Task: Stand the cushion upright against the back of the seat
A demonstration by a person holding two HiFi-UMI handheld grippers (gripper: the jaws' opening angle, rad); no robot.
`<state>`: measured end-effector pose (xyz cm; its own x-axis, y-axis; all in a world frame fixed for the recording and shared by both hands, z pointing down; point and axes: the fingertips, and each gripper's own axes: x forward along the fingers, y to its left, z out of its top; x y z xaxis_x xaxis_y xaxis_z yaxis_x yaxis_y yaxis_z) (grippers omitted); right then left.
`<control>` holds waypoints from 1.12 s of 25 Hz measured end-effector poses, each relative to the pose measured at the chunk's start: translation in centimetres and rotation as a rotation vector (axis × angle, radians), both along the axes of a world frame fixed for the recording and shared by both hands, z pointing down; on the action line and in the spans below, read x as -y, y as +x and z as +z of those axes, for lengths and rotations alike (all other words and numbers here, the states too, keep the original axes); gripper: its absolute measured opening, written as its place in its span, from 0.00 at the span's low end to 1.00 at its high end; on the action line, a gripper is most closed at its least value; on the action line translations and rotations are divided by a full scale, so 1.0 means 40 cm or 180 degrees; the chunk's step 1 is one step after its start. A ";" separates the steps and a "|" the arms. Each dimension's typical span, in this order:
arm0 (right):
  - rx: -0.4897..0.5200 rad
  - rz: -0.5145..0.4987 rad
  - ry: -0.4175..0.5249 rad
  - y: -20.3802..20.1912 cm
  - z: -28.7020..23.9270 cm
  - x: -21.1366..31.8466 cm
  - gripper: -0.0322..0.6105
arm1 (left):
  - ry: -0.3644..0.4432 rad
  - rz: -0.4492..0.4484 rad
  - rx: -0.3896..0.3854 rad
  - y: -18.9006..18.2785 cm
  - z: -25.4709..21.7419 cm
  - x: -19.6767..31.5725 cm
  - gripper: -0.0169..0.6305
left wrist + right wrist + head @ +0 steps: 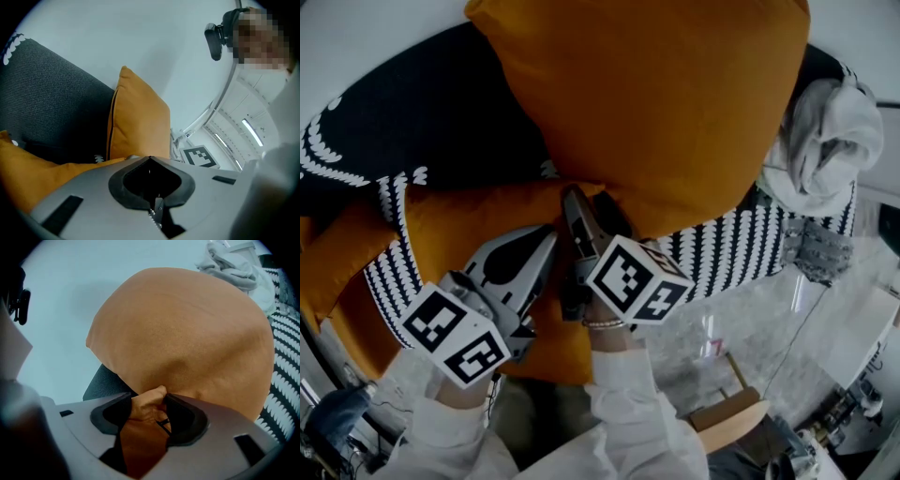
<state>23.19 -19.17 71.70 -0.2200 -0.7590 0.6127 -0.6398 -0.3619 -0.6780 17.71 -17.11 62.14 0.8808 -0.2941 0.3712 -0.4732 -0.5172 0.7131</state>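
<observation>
the cushion (187,333) stands upright against the seat back (51,103). your right hand-held gripper (147,397) gapes loosely around its lower corner; the left hand-held gripper (151,159) is closed, empty. back out straight, without dragging fabric.

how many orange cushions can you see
2 for sure: upright cushion against the seat back, flat cushion lying in front. Orange patch at left may be a third, part hidden.
</observation>
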 end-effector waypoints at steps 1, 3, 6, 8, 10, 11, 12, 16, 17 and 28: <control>-0.0015 0.0005 -0.0001 0.000 0.000 0.001 0.43 | -0.0001 0.0015 0.0007 0.001 0.001 -0.002 0.04; -0.0018 0.0021 0.0000 0.000 0.001 0.003 0.41 | -0.0005 0.0029 0.0012 0.000 0.004 -0.004 0.04; -0.0026 0.0029 -0.0008 -0.004 0.002 0.004 0.36 | -0.0017 0.0037 0.0002 -0.004 0.003 -0.004 0.04; -0.0038 0.0025 -0.0023 -0.010 -0.001 0.002 0.33 | -0.0013 0.0041 -0.0003 -0.010 -0.008 -0.004 0.04; -0.0062 0.0011 -0.0039 -0.013 -0.001 -0.005 0.26 | -0.0004 0.0034 -0.0004 -0.012 -0.015 -0.004 0.04; -0.0074 0.0004 -0.0041 -0.012 0.002 -0.009 0.23 | -0.0002 0.0028 -0.0004 -0.011 -0.015 -0.005 0.04; -0.0087 0.0000 -0.0040 -0.010 0.005 -0.012 0.21 | -0.0001 0.0022 -0.0004 -0.010 -0.013 -0.007 0.04; -0.0150 0.0003 -0.0022 -0.009 0.008 -0.017 0.17 | -0.0004 0.0002 0.0015 -0.018 -0.004 -0.010 0.04; -0.0161 0.0005 -0.0017 -0.010 0.005 -0.017 0.16 | -0.0009 -0.0001 0.0023 -0.021 -0.006 -0.010 0.04; -0.0135 -0.0095 0.0200 -0.042 -0.051 -0.031 0.14 | -0.0026 -0.0028 0.0024 -0.038 -0.025 -0.028 0.04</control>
